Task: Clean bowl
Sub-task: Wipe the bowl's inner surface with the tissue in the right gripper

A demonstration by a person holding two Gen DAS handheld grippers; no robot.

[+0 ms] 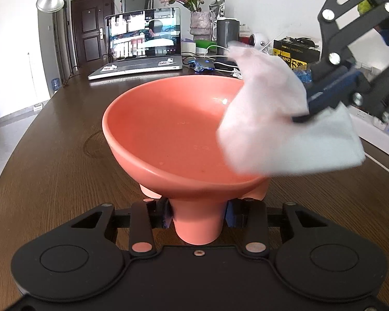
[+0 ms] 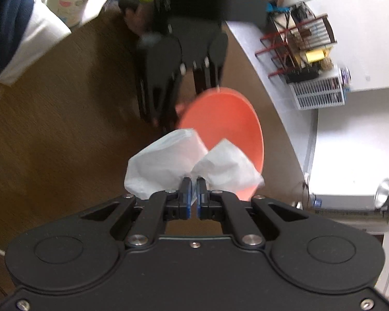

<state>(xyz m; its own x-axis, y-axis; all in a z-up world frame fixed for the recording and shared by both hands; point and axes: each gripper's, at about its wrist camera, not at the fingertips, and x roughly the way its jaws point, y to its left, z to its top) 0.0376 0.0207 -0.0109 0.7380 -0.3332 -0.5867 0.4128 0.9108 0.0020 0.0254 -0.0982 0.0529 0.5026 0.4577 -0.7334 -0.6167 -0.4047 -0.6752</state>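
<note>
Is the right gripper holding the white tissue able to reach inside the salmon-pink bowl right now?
Probably yes: the right gripper, shut on the white tissue, hangs at the salmon-pink bowl's open rim, nothing blocking.

An open laptop (image 1: 142, 44), a flower vase (image 1: 200, 24) and perhaps a mouse (image 1: 201, 65) sit on the wooden table (image 1: 51, 155).

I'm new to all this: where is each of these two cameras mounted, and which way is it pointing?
Left wrist view: sits on the left gripper, looking forward along the wooden table at a laptop; its fingers clamp the foot of the coral bowl.
Right wrist view: sits on the right gripper, looking steeply down at the table; its jaws pinch a white tissue, and a sleeve shows.
Shared: both see the bowl and tissue, and each shows the other gripper.
</note>
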